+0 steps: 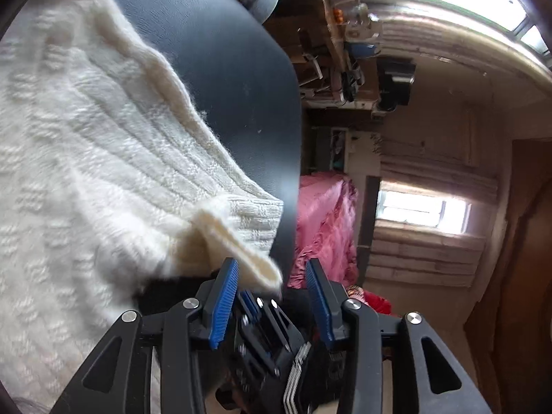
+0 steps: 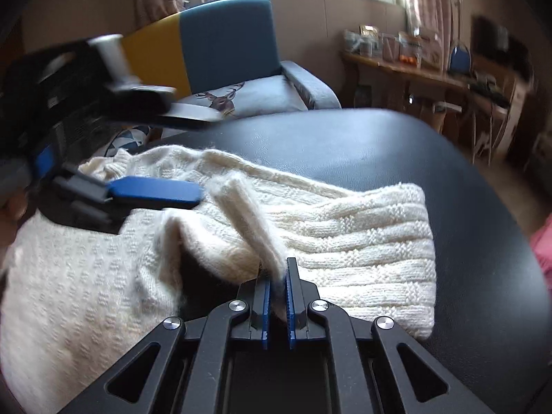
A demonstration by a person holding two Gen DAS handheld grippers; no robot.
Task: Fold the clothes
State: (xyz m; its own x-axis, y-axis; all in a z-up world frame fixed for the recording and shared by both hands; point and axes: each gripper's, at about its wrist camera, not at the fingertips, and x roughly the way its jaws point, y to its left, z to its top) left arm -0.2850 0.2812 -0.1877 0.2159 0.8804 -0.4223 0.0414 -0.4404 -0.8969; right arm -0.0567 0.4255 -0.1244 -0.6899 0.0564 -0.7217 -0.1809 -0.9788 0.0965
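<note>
right claw (image 2: 278, 288): pretty much closed, blue pads pinching a raised fold of the sweater (image 2: 345, 241) right at the tips
left claw (image 1: 272, 276): wide open, nothing held; a loose edge of knit flops in between the pads near the left one, can't tell if it's touching
left claw from the other side: shows up blurry at the left of the right wrist view, one blue finger (image 2: 155, 191) lying flat just over the sweater
sweater: cream cable knit, spread across the counter (image 2: 379, 145), ribbed end toward the right, finer patterned part toward the left
fold: a ridge of fabric stands up from the right claw and runs back toward the left claw's finger
counter: dark, smooth, rounded edge, bare on the far and right side of the sweater
chair (image 2: 227, 48): blue and yellow armchair behind the counter, deer cushion on the seat
shelf (image 2: 414, 65): wooden, cluttered, along the wall at right
bed (image 1: 324, 220): pink cover, past the counter edge in the left wrist view
windows: bright, blown out
</note>
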